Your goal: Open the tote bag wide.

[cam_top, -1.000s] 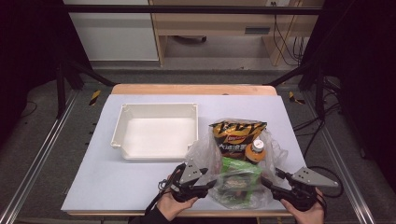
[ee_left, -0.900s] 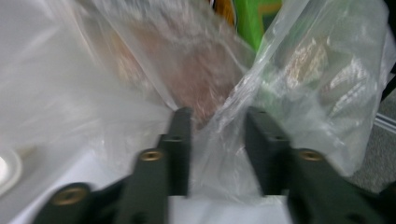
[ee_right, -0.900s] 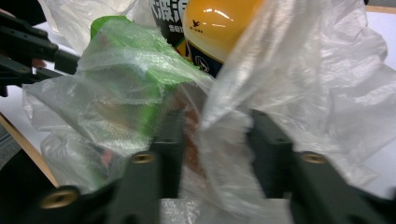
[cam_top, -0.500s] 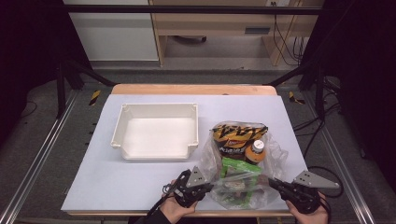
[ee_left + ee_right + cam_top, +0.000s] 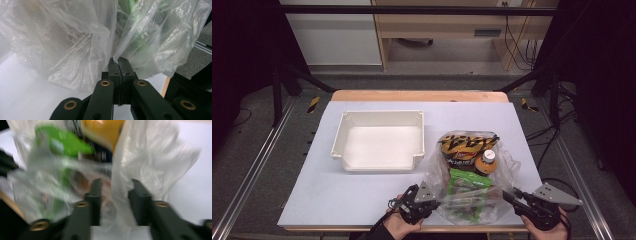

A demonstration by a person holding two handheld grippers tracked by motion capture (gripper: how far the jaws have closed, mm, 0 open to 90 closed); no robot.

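My left gripper (image 5: 119,65) is clenched on a fold of the clear plastic bag (image 5: 472,197) at lower centre of the high view. My right gripper (image 5: 115,192) has just been opening, its jaws apart around the film without pinching. The bag is thin, slippery and limp, weighted by snacks and a bottle (image 5: 486,161), so I'd take it by its rim.

We are seeing the table (image 5: 362,210) evenly lit from above while its surroundings are staying dark. Glare is glinting off the plastic bag (image 5: 75,50), sharp in the left gripper view. Motion blur is smearing the whole right gripper view.
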